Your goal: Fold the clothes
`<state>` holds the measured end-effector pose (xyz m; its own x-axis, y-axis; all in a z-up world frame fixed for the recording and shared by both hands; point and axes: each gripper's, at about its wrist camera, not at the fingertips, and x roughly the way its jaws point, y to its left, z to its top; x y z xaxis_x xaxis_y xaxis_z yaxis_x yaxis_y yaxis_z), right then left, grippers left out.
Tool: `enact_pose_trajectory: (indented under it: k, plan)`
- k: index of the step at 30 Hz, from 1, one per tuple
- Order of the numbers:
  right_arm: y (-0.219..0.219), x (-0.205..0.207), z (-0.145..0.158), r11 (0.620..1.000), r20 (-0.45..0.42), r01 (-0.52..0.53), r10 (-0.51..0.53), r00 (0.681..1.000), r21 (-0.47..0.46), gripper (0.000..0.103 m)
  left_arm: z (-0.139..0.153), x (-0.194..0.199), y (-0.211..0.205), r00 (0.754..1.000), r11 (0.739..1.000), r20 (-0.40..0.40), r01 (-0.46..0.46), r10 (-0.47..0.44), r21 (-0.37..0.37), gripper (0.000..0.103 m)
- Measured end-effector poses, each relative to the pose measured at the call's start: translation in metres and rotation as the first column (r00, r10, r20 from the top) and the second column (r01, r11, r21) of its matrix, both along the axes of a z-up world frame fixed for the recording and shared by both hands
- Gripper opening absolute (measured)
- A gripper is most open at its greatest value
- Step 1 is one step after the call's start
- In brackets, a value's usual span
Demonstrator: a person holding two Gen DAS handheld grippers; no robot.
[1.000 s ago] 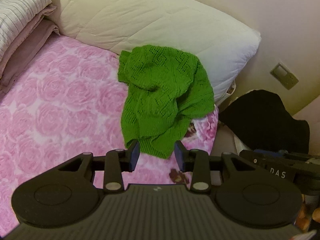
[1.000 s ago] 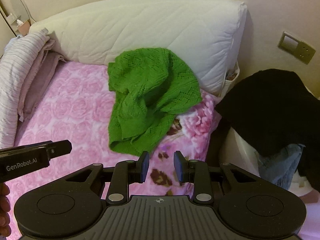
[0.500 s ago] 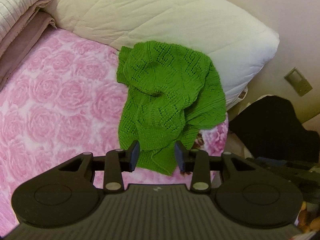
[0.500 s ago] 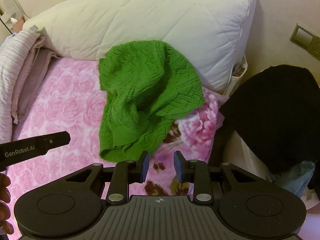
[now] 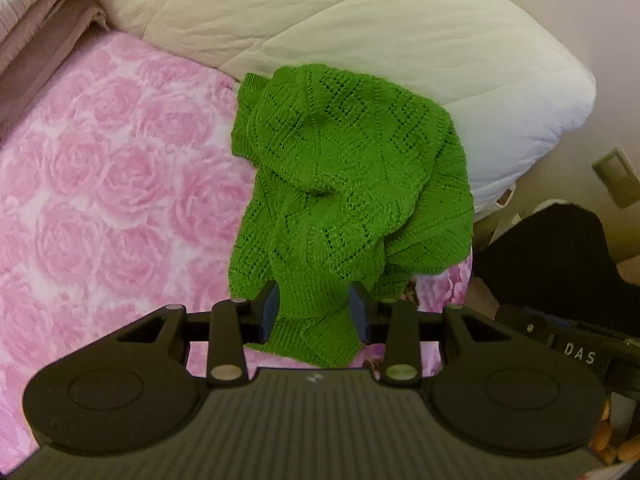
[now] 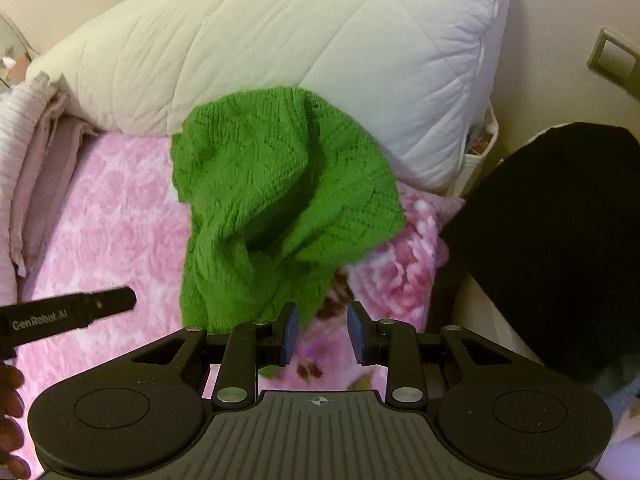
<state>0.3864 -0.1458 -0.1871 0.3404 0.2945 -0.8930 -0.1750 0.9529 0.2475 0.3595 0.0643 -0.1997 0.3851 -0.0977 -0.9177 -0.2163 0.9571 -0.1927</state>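
A crumpled green knitted sweater [image 5: 344,200] [image 6: 276,208] lies on a pink rose-patterned bedspread [image 5: 112,200] [image 6: 112,232], its top resting against a white quilted pillow [image 5: 360,40] [image 6: 304,60]. My left gripper [image 5: 314,312] hovers open over the sweater's near hem, which shows between the blue pads without being pinched. My right gripper [image 6: 322,334] stands open just past the sweater's near right edge, above bare bedspread. The left gripper's black body [image 6: 68,312] shows at the left of the right wrist view.
Folded striped and mauve bedding [image 5: 40,20] [image 6: 32,160] is stacked at the left by the pillow. A black garment [image 5: 560,256] [image 6: 552,248] is draped beside the bed on the right. A wall socket [image 5: 618,178] [image 6: 614,58] sits on the beige wall.
Both grippers have come down and forward towards the sweater, which looks larger. The left jaws now frame its near hem. Both jaw openings are unchanged.
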Motion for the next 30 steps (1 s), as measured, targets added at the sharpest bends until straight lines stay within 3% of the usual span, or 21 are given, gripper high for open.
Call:
enact_pose_trajectory:
  k: [5,6,7,8,13,21,30]
  plan:
    - [-0.010,0.021,-0.016,0.992,-0.011,0.067,-0.066,0.998,0.105,0.035,-0.016,0.015,0.005,0.999,0.998,-0.002,-0.040,0.040,-0.050,0.034]
    - [-0.013,0.026,-0.020,0.989,-0.026,0.087,-0.084,0.996,0.121,0.046,-0.020,0.019,0.006,0.999,0.997,-0.006,-0.048,0.048,-0.062,0.034]
    - [-0.015,0.030,-0.025,0.984,-0.038,0.109,-0.104,0.994,0.138,0.072,-0.024,0.022,0.008,0.998,0.996,-0.010,-0.056,0.055,-0.073,0.034]
    - [-0.018,0.034,-0.029,0.978,-0.044,0.132,-0.127,0.991,0.158,0.079,-0.028,0.025,0.009,0.998,0.995,-0.014,-0.062,0.061,-0.083,0.034]
    - [-0.027,0.054,-0.051,0.947,-0.086,0.229,-0.215,0.973,0.224,0.079,-0.047,0.043,0.012,0.995,0.986,-0.032,-0.097,0.094,-0.134,0.034]
    - [-0.037,0.079,-0.086,0.920,-0.151,0.323,-0.294,0.944,0.224,0.079,-0.067,0.074,0.016,0.993,0.975,-0.029,-0.121,0.118,-0.189,0.034]
    - [-0.031,0.099,-0.112,0.906,-0.131,0.366,-0.345,0.929,0.211,0.079,-0.088,0.103,0.028,0.981,0.945,-0.025,-0.193,0.194,-0.265,0.034]
